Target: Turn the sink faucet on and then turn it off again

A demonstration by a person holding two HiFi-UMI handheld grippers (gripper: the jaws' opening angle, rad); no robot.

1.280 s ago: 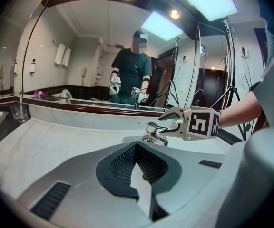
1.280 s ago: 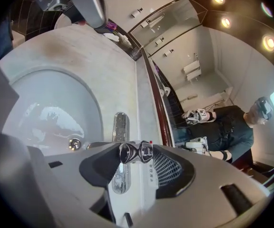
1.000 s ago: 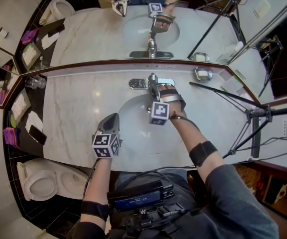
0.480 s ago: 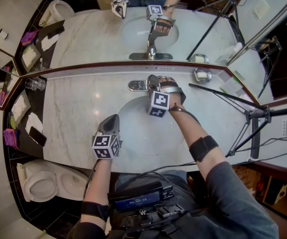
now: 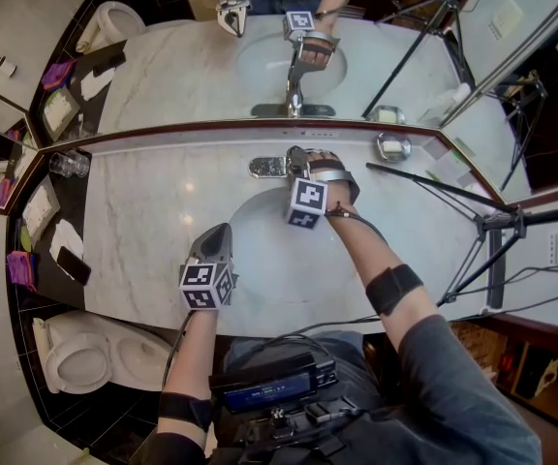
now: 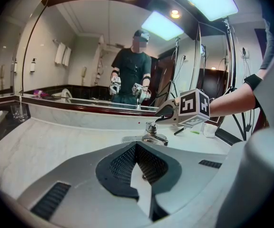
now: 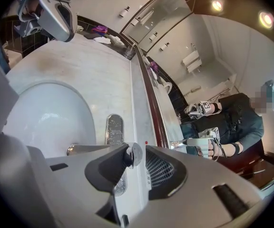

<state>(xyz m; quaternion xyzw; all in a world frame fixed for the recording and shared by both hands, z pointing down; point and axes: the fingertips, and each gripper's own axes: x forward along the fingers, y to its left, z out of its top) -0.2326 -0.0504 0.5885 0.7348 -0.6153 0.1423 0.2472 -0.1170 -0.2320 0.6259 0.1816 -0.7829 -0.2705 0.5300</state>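
We hold two grippers in pale grey plastic shells. The left gripper (image 5: 215, 229) and the right gripper (image 5: 296, 159) each carry a white cube (image 5: 206, 284) printed with black square markers. Their fingers (image 6: 70, 189) are grey outside, with dark pads (image 6: 122, 163) of fine grid texture inside. Black and silver straps (image 5: 332, 184) bind the right one. A black band (image 5: 393, 294) wraps each forearm, and a thin cable (image 5: 355, 219) runs to it. Our sleeve (image 5: 473, 395) is short and grey-blue. A black box (image 5: 274, 395) with a blue screen is at our chest.

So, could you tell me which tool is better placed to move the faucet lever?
The right tool: its jaws have just closed on the faucet lever; the left tool hangs shut, well short.
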